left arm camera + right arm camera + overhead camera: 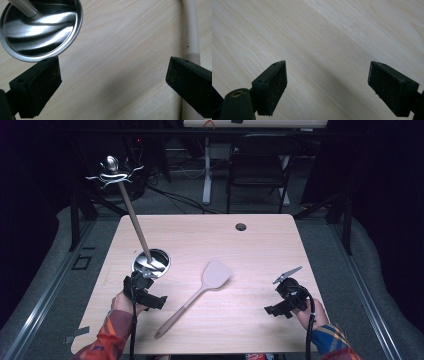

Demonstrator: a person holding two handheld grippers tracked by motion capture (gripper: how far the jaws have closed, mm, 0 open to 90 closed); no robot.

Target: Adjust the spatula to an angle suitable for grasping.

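Pale wood grain of the bench [250,245] fills the space between both pairs of jaws; my left gripper [142,287] stands spread wide and holds nothing, its tips just short of the steel cup [151,261] at the bench's left side; my right gripper [290,295] is likewise spread and empty, hovering over bare wood well apart from everything else. Inside the cup leans a long wooden stick [134,217], tilted up and away to the left, carrying a metal spoon-like head with wire curls at its top. Between the two grippers lies a beige spatula [197,295], blade toward the far side, handle running near-left. Left gripper view adds the cup's polished interior [41,30] and the spatula's handle [192,30] passing behind one jaw; right gripper view gives bench grain [324,37] alone between its jaws.
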